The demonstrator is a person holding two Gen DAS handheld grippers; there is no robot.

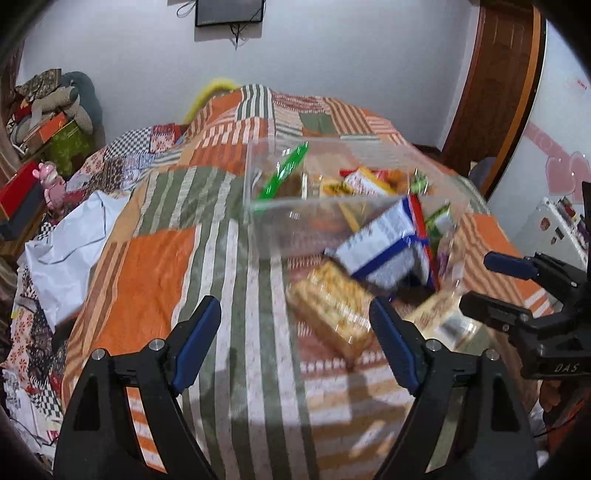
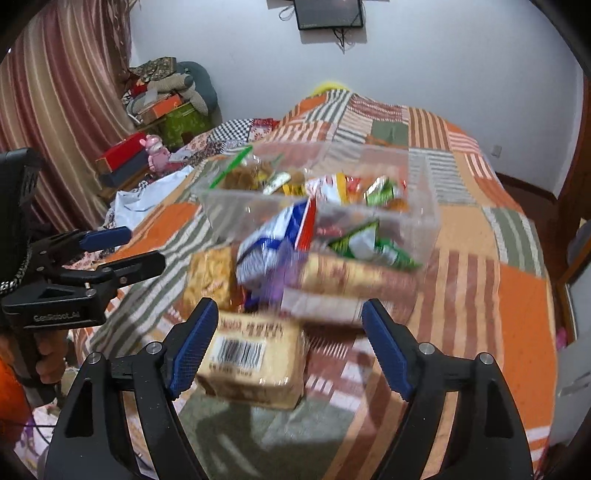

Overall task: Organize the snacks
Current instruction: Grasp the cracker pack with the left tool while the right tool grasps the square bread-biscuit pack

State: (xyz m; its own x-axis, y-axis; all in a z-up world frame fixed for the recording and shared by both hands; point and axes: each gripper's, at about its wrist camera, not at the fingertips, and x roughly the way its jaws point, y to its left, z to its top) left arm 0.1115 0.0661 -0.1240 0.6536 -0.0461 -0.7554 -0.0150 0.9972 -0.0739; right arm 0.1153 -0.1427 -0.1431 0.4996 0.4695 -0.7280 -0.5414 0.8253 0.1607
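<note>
On the quilted bed (image 2: 517,295), both claws stood released: the right claw (image 2: 288,339) straddled a barcoded cracker pack (image 2: 251,362), while the left claw (image 1: 295,343) hung empty at nine o'clock of the loose snacks. The clear bin (image 2: 424,221), already part filled, sat at twelve o'clock. The pack looked light, crinkly and crushable, best pinched gently across its short sides.

Each camera sits just behind its own tool and looks forward and down over the bed (image 1: 155,266). The left tool (image 1: 295,332) view has the clear box (image 1: 273,206) ahead, a bit to its right. The right tool (image 2: 288,336) view sits close over the snack packs. Both views share the box, the bed, and the wall screen (image 2: 328,14).
</note>
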